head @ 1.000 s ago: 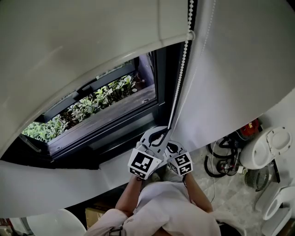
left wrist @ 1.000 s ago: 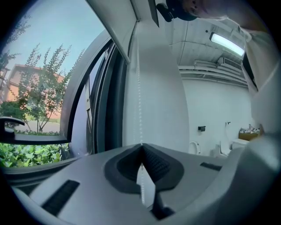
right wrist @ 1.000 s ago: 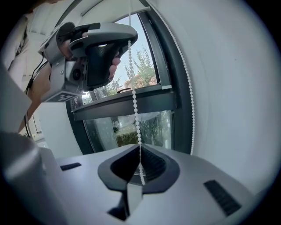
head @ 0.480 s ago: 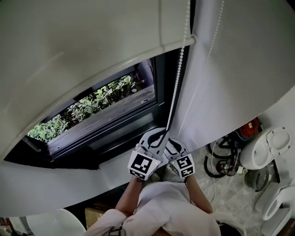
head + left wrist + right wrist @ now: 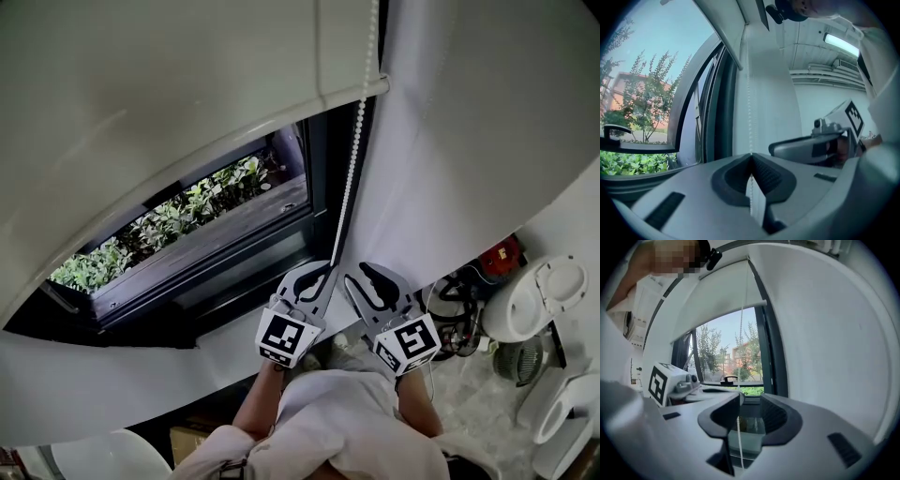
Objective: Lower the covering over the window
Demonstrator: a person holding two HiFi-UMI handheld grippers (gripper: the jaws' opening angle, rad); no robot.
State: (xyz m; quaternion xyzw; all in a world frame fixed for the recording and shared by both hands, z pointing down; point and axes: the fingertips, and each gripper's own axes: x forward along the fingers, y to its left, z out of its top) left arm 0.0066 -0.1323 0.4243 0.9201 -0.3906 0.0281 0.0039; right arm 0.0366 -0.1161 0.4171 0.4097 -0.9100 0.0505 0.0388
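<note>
The white blind is being shown partly lowered, covering the upper part of the window, while the lower glass is being left bare. Its bead chain is being hung straight down along the right edge of the dark frame. The chain is being pinched by the left gripper, whose jaws are being pressed tight together on it just below the sill line. Just beside it, the right gripper is being closed: its jaws are being brought together with the chain running between them, a gap showing on either side and no pad pressing on it. Green plants are being seen outside through the bare glass, and a white wall is being seen right of the frame.
</note>
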